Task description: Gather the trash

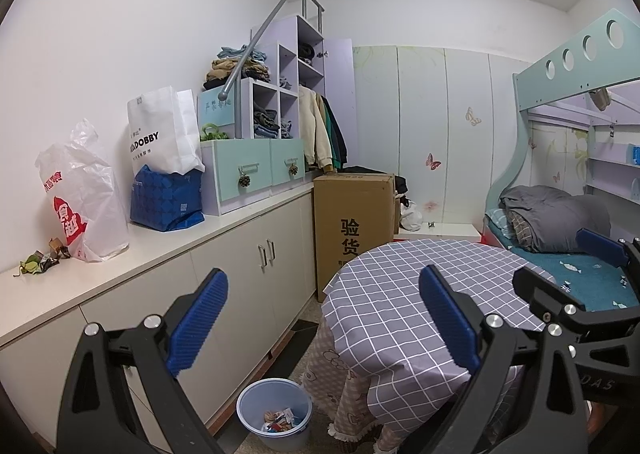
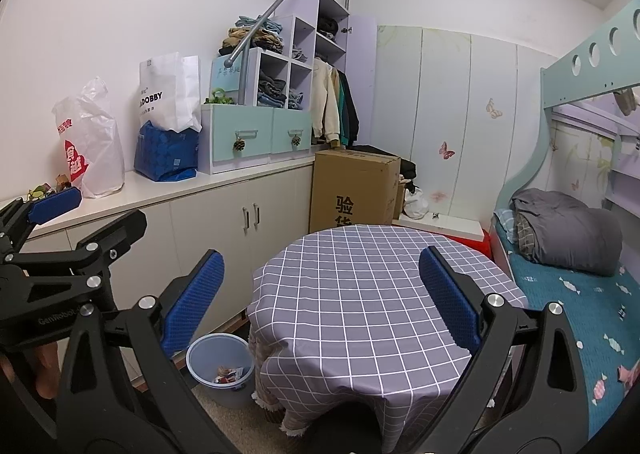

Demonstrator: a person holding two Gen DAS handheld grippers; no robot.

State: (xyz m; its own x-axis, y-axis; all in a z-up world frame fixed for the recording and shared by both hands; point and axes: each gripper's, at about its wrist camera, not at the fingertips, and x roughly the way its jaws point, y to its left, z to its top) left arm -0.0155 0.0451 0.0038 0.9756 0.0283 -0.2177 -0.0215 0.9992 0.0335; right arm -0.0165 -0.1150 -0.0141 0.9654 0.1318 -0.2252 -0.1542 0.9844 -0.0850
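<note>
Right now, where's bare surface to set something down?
The round table top is entirely bare. The counter is bare along its front edge and between the wrappers and the near end. It is crowded behind: plastic bag, blue bag, drawer unit.

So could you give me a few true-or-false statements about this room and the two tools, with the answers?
1. The round blue plastic bin on the floor already holds wrappers. True.
2. The left tool grips a wrapper. False: it is open and holds nothing.
3. A small pile of crumpled wrappers and leaves lies on the white countertop beside the white plastic bag with red print. True.
4. Trash lies on the grey checked tablecloth. False: no trash shows on it.
5. The right tool is shut. False: it is open.
</note>
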